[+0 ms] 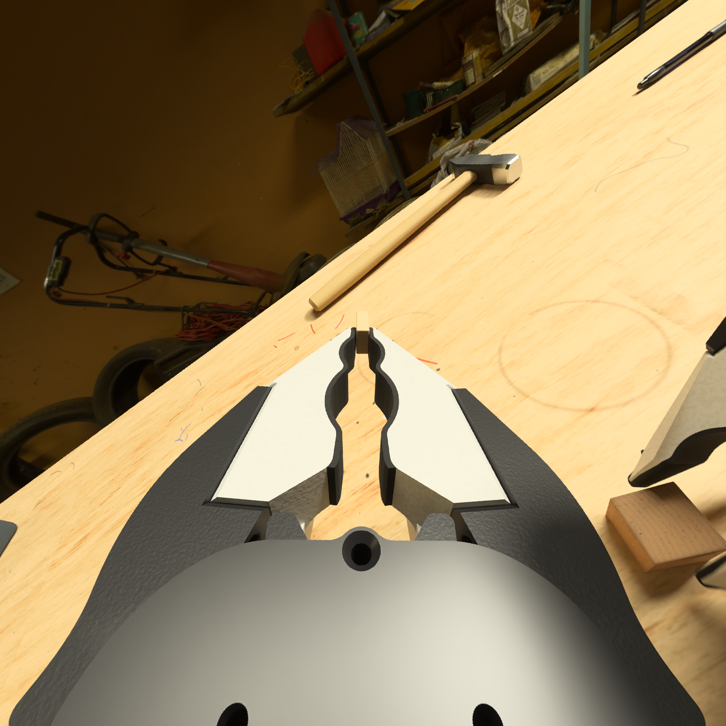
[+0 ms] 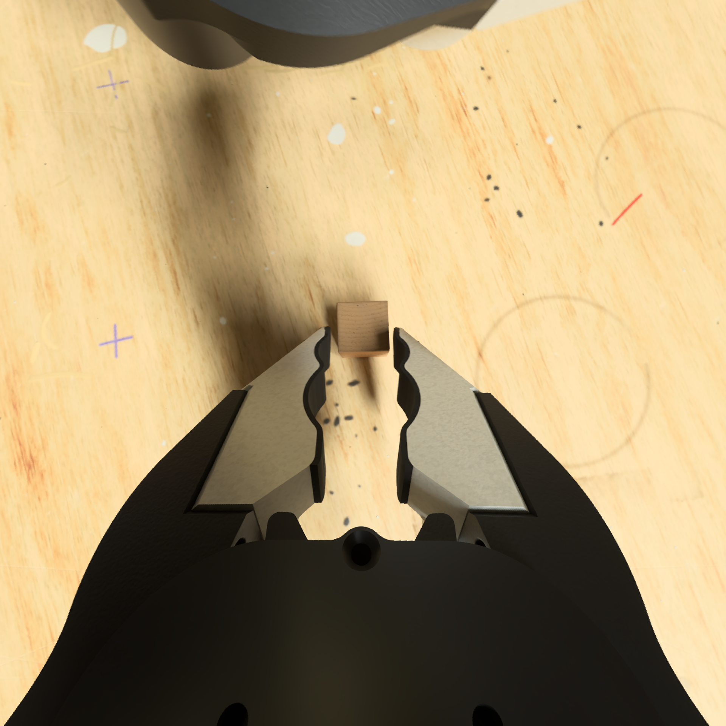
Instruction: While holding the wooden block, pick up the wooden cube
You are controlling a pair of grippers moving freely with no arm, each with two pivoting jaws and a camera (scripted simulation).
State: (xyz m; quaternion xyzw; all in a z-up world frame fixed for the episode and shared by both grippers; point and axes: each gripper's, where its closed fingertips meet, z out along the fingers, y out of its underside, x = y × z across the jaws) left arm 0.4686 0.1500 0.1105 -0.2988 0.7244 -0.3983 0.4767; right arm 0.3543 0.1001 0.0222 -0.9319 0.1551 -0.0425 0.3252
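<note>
My left gripper is shut on a thin pale wooden block that sticks out past its fingertips. The wooden cube sits on the plywood table, between the tips of my right gripper. That gripper is open, with a small gap on each side of the cube. In the left wrist view the cube is at the lower right, between the right gripper's fingers. The left gripper's body hangs across the top of the right wrist view.
A hammer with a wooden handle lies along the table's far edge. A pen lies at the top right. Beyond the edge are shelves and a mower. A grey object shows at the left edge.
</note>
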